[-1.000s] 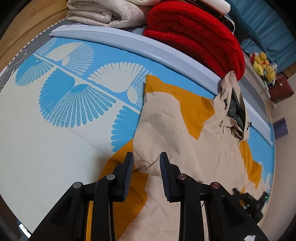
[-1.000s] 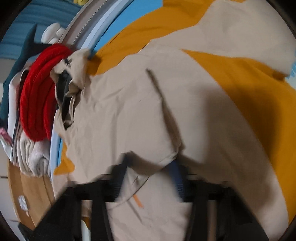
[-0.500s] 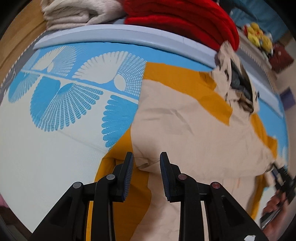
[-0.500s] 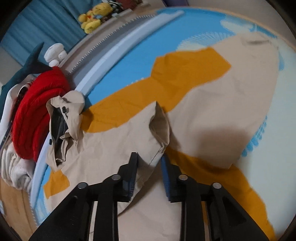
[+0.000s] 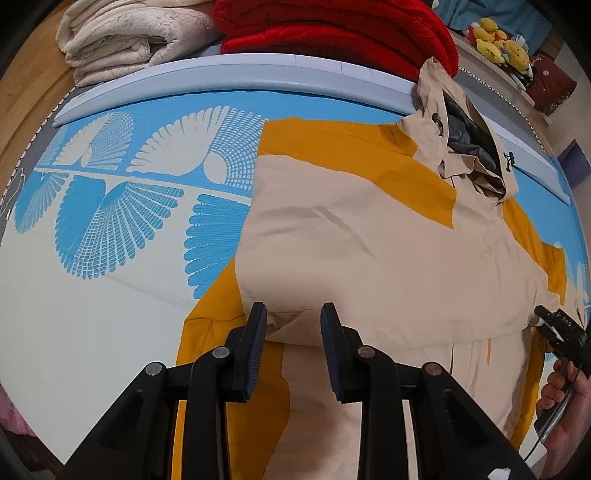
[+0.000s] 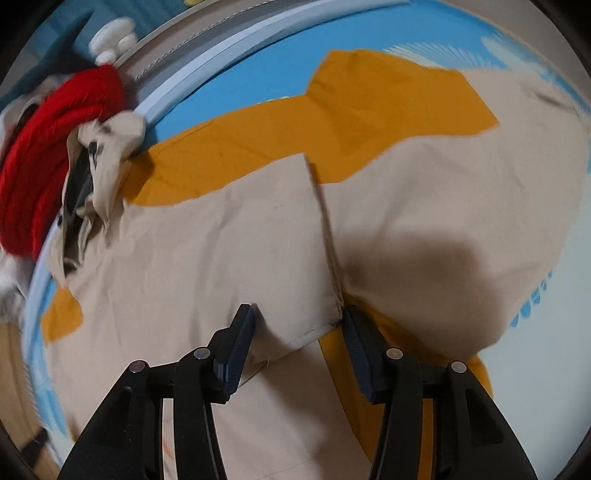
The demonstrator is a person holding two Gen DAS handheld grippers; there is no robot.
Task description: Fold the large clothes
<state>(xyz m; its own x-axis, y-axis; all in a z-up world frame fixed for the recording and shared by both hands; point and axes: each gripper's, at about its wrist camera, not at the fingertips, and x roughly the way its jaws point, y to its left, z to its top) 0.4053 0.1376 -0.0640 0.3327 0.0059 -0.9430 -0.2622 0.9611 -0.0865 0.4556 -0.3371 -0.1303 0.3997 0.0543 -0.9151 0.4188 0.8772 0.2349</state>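
The jacket [image 5: 369,251], beige with orange panels, lies spread on the blue-and-white patterned mat [image 5: 110,229], its hood [image 5: 469,147] against the grey border. The left gripper [image 5: 293,317] and right gripper [image 6: 297,321] both sit released, fingers spread over the folded fabric edge.

home bedroom, folded blankets [image 5: 332,33], plush toys [image 5: 496,44]

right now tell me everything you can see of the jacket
The jacket is a thin, creased beige shell with mustard-orange panels, lying flat on the blue and white mat. Its lower part is folded up over the chest. The hood, with dark lining and black cord toggles, rests against the mat's raised grey edge by the red blanket. The left gripper and right gripper each stand open around the folded edge.
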